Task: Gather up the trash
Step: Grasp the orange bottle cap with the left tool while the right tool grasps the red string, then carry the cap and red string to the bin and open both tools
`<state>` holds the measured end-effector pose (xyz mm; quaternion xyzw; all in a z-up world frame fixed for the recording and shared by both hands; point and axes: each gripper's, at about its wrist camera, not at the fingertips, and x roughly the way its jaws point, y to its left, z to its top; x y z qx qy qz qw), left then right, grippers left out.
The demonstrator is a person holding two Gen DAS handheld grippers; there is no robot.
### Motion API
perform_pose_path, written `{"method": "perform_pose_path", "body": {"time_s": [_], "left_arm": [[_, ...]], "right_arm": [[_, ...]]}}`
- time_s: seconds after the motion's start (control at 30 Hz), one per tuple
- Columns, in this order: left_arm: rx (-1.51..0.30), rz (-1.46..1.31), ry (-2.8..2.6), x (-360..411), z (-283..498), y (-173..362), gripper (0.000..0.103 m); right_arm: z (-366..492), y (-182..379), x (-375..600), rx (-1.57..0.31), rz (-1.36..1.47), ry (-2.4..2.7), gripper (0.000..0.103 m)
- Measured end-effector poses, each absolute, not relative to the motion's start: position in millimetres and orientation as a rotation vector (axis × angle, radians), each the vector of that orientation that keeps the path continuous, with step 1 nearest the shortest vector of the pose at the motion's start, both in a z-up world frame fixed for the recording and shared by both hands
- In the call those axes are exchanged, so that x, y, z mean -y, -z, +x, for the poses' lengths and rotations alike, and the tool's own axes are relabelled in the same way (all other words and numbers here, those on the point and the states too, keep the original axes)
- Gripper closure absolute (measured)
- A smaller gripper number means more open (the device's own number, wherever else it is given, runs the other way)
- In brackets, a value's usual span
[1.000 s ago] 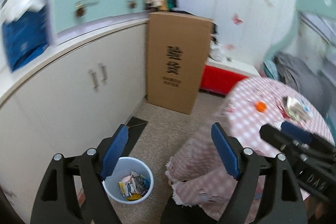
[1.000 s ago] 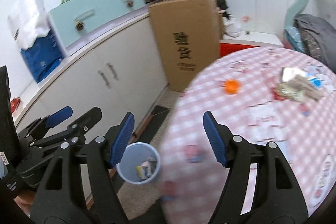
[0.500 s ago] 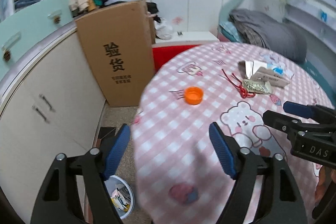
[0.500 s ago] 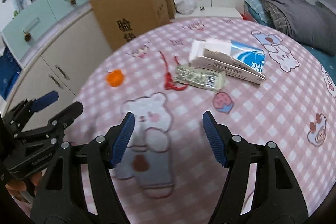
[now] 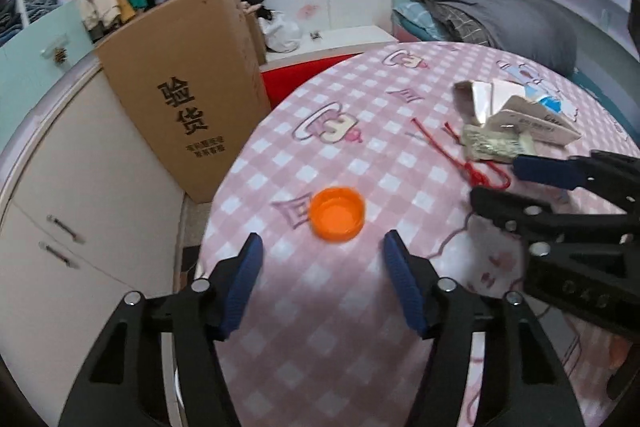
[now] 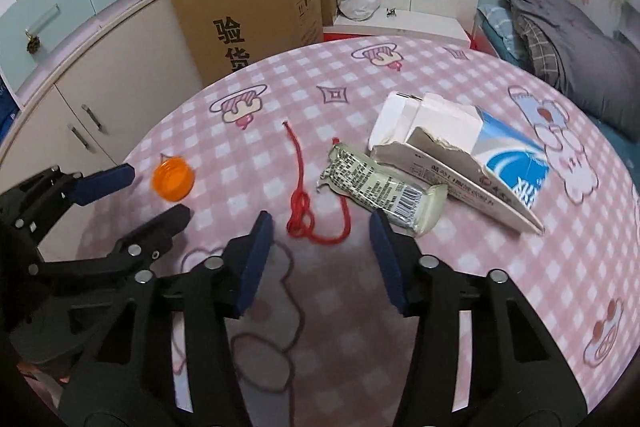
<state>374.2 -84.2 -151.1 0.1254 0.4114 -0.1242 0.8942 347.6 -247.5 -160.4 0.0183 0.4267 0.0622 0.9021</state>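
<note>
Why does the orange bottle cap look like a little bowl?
The round orange plastic bottle cap lies upside down on the pink checked tablecloth: its hollow inside faces up, rim showing all around.

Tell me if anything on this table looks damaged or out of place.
The white and blue carton is torn open and flattened, with a ragged edge. A crumpled wrapper lies against it, a knotted red string beside that, and an orange cap sits loose, open side up.

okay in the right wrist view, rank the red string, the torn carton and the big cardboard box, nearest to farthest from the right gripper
1. Red string, just ahead of the right gripper.
2. Torn carton, farther right on the table.
3. Cardboard box, beyond the table, by the cabinet.
</note>
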Motion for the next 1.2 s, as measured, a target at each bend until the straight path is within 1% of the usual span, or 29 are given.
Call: {"method": "perform_pose_path", "body": {"time_s": [0.03,0.1,0.13,0.17,0.2,0.23,0.3,0.33,0.57,0.87,1.07,1.2], "left_arm": [[-0.855,0.265,0.258,86.4,378.6,151.3,0.042],[-0.86,0.265,0.268,91.0,386.7,152.2,0.046],[-0.865,0.256,0.278,93.0,389.3,152.0,0.051],[-0.869,0.249,0.285,95.5,390.3,152.7,0.059],[-0.874,0.232,0.303,96.6,392.7,152.8,0.065],[-0.878,0.214,0.323,97.7,393.7,153.1,0.074],[-0.865,0.23,0.311,101.7,392.0,153.8,0.074],[-0.86,0.239,0.306,104.1,390.1,154.6,0.074],[-0.785,0.215,0.256,91.8,365.0,140.9,0.075],[-0.675,0.167,0.195,56.2,313.9,107.0,0.075],[-0.619,0.1,0.171,15.1,276.3,84.9,0.075],[-0.6,0.057,0.147,-18.8,253.7,77.1,0.075]], "right_arm": [[350.0,160.4,246.5,-0.88,0.024,-0.12,0.061],[352.2,161.0,244.2,-0.874,-0.002,-0.112,0.064],[353.0,161.5,241.7,-0.871,-0.022,-0.105,0.066],[353.4,161.6,240.1,-0.871,-0.035,-0.102,0.068],[353.9,161.6,238.7,-0.869,-0.042,-0.106,0.075],[353.8,161.4,237.8,-0.867,-0.047,-0.109,0.084],[352.7,160.9,235.0,-0.864,-0.067,-0.105,0.093],[351.6,160.6,233.6,-0.861,-0.07,-0.105,0.095],[336.0,151.0,224.6,-0.832,-0.025,-0.15,0.096],[292.1,98.9,191.4,-0.733,0.021,-0.258,0.096],[264.9,67.0,157.3,-0.689,0.037,-0.346,0.096],[249.0,57.1,122.6,-0.68,0.022,-0.413,0.096]]}}
